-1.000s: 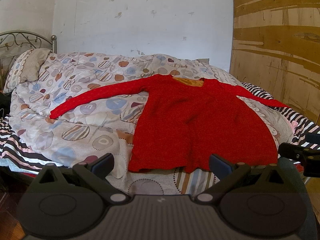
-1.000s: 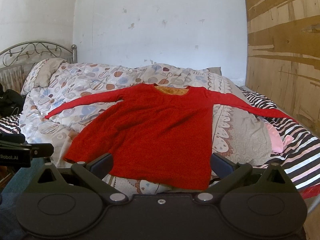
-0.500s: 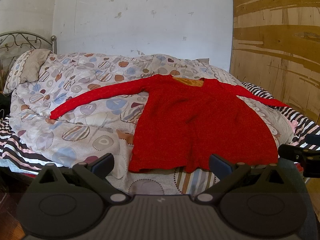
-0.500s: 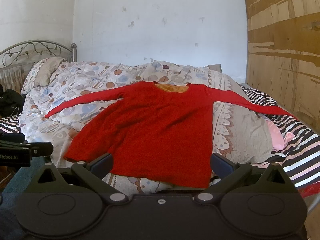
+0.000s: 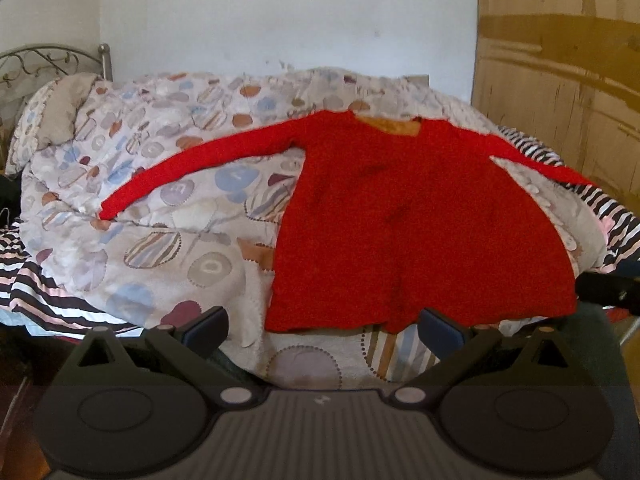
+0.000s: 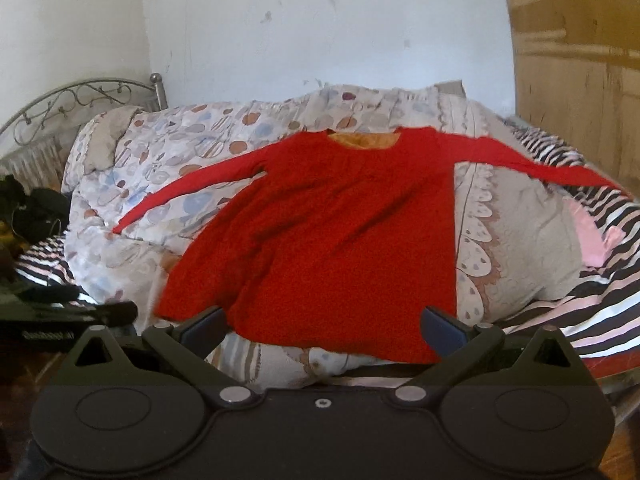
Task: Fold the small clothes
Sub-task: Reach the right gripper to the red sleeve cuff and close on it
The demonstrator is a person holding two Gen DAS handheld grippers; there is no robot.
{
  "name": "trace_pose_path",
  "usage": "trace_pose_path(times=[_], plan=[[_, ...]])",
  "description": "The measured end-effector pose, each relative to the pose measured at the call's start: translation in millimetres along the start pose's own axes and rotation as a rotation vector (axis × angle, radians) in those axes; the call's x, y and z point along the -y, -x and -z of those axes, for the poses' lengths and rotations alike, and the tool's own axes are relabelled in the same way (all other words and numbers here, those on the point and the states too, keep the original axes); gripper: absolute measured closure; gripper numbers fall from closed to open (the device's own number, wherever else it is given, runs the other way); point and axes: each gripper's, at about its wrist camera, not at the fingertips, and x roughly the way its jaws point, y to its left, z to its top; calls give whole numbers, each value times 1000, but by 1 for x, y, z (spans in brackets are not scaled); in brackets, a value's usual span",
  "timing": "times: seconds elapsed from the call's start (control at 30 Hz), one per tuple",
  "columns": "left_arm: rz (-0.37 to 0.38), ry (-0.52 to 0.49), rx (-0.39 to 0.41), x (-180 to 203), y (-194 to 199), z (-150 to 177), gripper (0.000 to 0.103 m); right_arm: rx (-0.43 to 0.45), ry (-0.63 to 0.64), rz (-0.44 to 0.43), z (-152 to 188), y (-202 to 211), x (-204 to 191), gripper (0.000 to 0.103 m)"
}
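Observation:
A red long-sleeved top (image 5: 416,216) (image 6: 340,232) lies spread flat on the bed, neck at the far side, both sleeves stretched out sideways, hem toward me. My left gripper (image 5: 324,330) is open, hovering just short of the hem's left half with nothing between its fingers. My right gripper (image 6: 324,330) is open too, its fingers framing the hem from just in front and above. The left gripper's body (image 6: 68,314) shows at the left edge of the right wrist view. The right gripper's body (image 5: 608,288) shows at the right edge of the left wrist view.
The top rests on a patterned quilt (image 5: 168,216) over a striped sheet (image 6: 600,312). A pillow (image 5: 60,120) and a metal headboard (image 6: 76,100) stand at the left. A wooden panel (image 5: 560,80) lines the right side. Dark items (image 6: 32,208) lie left of the bed.
Both grippers have risen and moved slightly closer to the bed, so the top sits lower in the views. The garment itself has not moved.

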Motion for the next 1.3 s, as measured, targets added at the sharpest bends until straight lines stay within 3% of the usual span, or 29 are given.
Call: trace_pose_path(times=[0.17,0.3,0.67,0.9,1.3], plan=[[17,-17,-13,-2,-10,-30,0,-37,39,52,-29,-13,1,0],[30,-8,22,-2,-19,-62,0,-3,45,71,-45,-15,9,0],[15,-99,77,34,-70,-134,0,-8,23,180,-78,-47,62,0],[19,-120,47,62,-130,-169,0,-28,-7,233,-97,-91,110,0],[104,-86,66,109,-240,-191,0,108,-19,344,-131,-147,224,0]])
